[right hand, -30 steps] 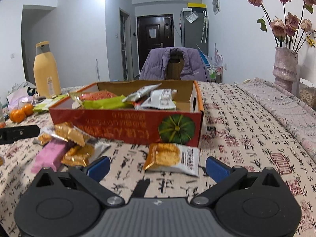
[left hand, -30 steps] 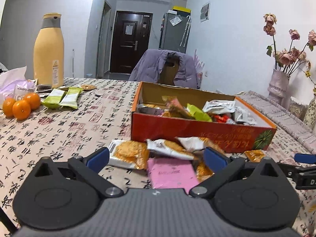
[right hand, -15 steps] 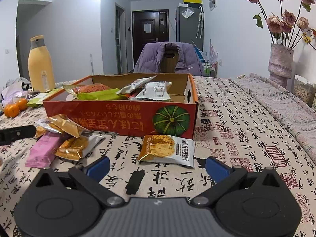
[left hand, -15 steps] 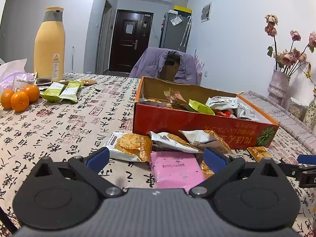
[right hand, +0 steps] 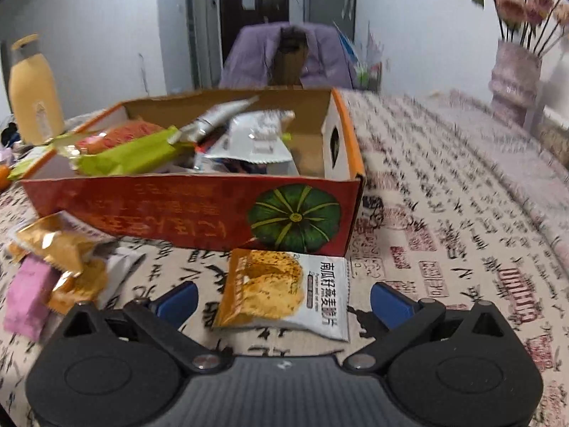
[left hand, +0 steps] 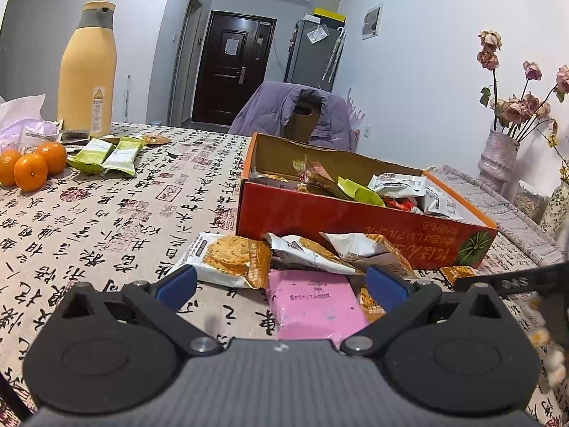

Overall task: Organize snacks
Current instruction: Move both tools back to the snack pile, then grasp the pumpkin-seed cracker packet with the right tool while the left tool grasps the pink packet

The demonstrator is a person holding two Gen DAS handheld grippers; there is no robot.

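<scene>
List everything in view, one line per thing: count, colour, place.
snack box: one, red-orange, mid table, holding several packets
loose cracker packets: about four, white and orange, in front of the box
pink packet: one, between the left gripper's fingers
single cracker packet: one, white and orange, by the box's pumpkin corner
green packets: two, far left of table
oranges: three, left edge
bottle: one, yellow, far left
vase of flowers: one, pinkish, right
chair with jacket: one, purple, behind table
left gripper: open
right gripper: open
</scene>
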